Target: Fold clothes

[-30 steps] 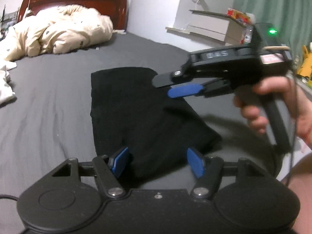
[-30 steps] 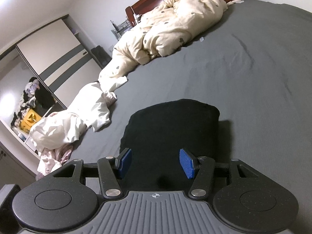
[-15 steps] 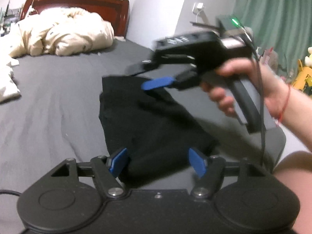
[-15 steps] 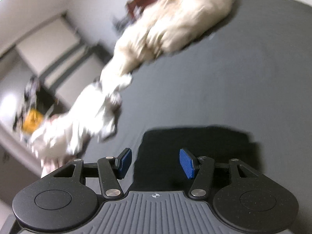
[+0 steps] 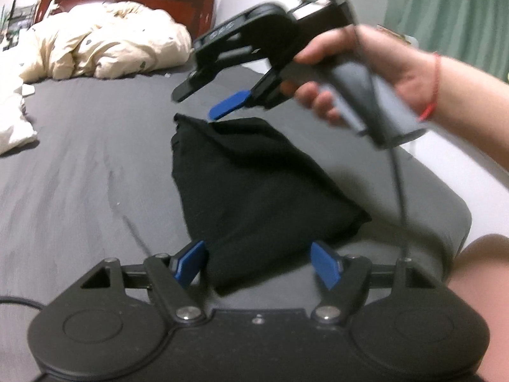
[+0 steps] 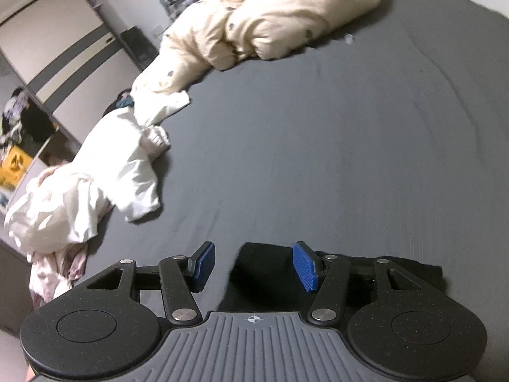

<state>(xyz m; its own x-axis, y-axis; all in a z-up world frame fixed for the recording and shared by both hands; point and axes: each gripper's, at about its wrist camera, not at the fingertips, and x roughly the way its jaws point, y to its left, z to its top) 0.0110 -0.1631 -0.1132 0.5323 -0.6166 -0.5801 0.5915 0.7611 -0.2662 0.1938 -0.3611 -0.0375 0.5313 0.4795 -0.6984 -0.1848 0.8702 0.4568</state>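
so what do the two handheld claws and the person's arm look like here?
Left claw: black plastic body, two round housings, silver pivot screws, blue pads, a dark cable at the left. Right claw: same build, blue textured pads, ribbed grey top plate with a crosshair mark. From the left camera it shows a grey pistol handle, trailing cable and green light. The hand has a red wrist string; no sleeve.

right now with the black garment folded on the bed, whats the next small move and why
Probably lift the left gripper clear. Its fingers have just been opening and no longer pinch the folded black garment, which lies between them on the grey sheet. The right gripper is open, holding nothing, above the fold.
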